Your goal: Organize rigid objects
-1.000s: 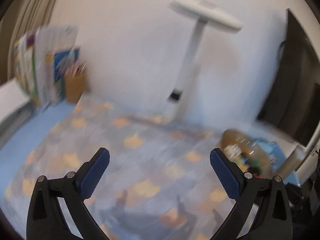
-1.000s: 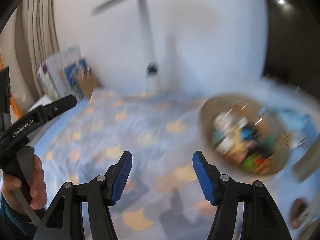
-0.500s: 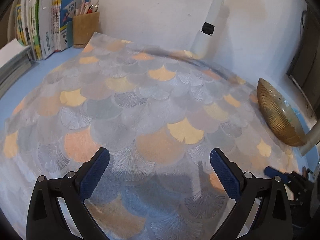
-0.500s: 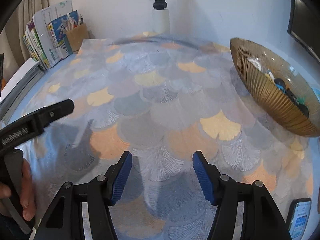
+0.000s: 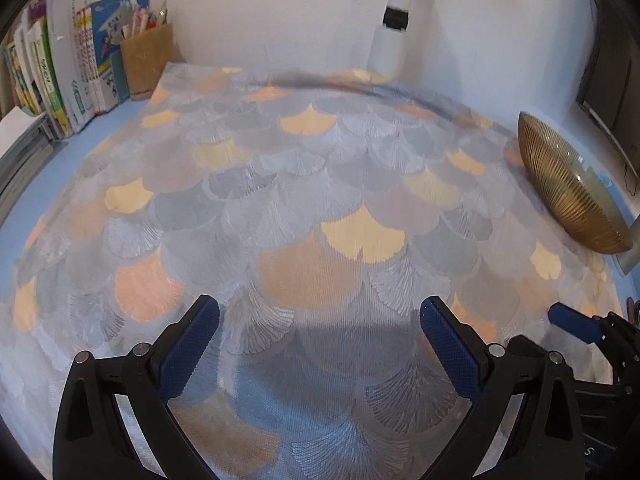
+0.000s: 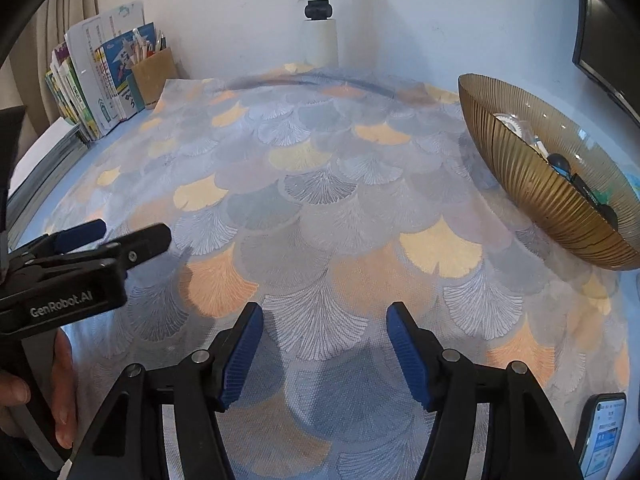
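Glossy ribbed amber glass bowl point(image 6: 536, 200) on matt woven cloth mat point(image 6: 320, 208).

Two grippers: the left gripper point(image 5: 319, 340) and the right gripper point(image 6: 324, 344), each with two blue-padded fingers held apart and nothing between them. One patterned mat point(image 6: 320, 208). One gold ribbed bowl point(image 6: 532, 204) at the mat's right edge, holding several small items too jumbled to count. One pen holder point(image 6: 154, 74) at the mat's far left corner, one row of books point(image 6: 100, 92) left of it. One white lamp post point(image 6: 322, 36) behind the mat. One phone point(image 6: 604, 432) near the mat's near right corner.
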The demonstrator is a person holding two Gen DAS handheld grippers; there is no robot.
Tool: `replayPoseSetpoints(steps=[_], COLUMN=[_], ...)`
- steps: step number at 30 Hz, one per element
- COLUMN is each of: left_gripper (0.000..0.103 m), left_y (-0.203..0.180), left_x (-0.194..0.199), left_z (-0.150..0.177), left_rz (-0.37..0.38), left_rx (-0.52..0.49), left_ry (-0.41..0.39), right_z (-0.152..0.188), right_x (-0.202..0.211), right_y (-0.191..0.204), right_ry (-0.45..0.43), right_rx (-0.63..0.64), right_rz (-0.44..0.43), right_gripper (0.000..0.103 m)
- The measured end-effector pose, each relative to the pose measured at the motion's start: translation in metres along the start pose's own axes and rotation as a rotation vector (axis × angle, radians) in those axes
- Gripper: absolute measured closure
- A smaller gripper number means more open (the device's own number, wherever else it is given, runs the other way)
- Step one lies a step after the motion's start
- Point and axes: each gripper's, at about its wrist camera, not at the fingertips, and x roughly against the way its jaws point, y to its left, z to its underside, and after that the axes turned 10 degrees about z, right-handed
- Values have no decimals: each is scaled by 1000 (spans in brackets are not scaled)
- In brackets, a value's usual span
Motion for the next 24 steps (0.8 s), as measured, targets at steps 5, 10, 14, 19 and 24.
replayPoseSetpoints(steps=[5,10,14,19,24], left_gripper=[2,2,2,2,1], left_y=[-3,-2,0,-4,-7], left_x=[-2,-2,-3,-7,-10], left_z=[1,1,0,-1,-1], left_rz=[-11,-30,-46,-81,-101], left_rx=[-11,2,20,-7,-30], left_ry=[13,12,9,30,47], right_z=[-1,0,0,0,-1], right_x=[0,1,0,-1,-2], right_y=[-2,-2,-2,-1,-2], right_ry=[2,0,1,1,3], right_rx=[-15,-10,-4,-3,-3], right_rz=[6,8,9,9,10], right_gripper=[40,40,40,40,27])
